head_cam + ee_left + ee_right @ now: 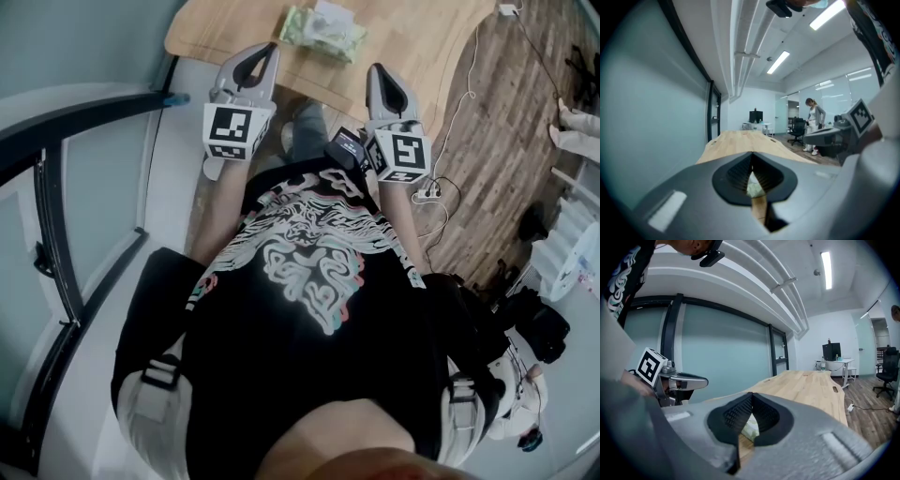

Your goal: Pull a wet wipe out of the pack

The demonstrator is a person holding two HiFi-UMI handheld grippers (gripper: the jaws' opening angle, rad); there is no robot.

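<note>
- The pale green, soft plastic pack of wet wipes [323,33] lay flat on the light wooden desk [422,37], near the desk's near edge, at 12 o'clock from the person's chest in the head view.
- Something white and crumpled showed at the pack's far side. It may have been a wipe poking from the opening, but the head view was too small to tell.
- The left hand-held gripper [270,51] hung over the near edge of the desk with the pack at about 1 o'clock from its tips. It was close to the pack but not touching it.
- In its own view the jaws were pressed together at the tips with nothing between them. The pack was only glimpsed beyond, through the gap behind the tips.
- The right hand-held gripper [375,69] stood with the pack at about 11 o'clock from its tips, a little farther off than the left one. Its jaws were also pressed together and empty.
- By my judgement the task was barely begun: neither gripper had hold of the pack or a wipe.
- What remained was probably to spread the jaws, steady the pack with one gripper, pinch the wipe at the opening with the other and draw it clear.
</note>
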